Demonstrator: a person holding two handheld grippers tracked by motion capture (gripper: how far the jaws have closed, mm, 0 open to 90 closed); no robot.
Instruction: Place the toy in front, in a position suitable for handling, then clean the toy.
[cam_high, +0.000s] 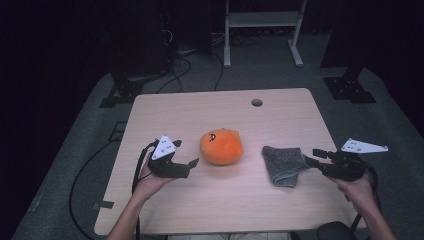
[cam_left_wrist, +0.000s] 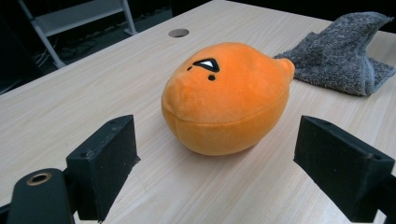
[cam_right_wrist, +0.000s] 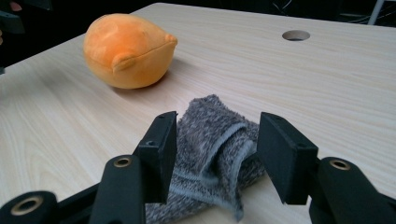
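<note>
Right tongs (cam_right_wrist: 212, 158) astride grey cloth (cam_right_wrist: 210, 140), its near edge hidden

The round orange plush toy (cam_left_wrist: 226, 98) looks soft and matt. The folded grey terry cloth (cam_right_wrist: 210, 154) is rough and fuzzy. The pale wood-grain table (cam_high: 280, 115) is smooth, with slight sheen.

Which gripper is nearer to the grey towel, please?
Right: the right gripper straddles the grey towel's edge, jaws open; the left gripper sits beyond the orange plush.
</note>
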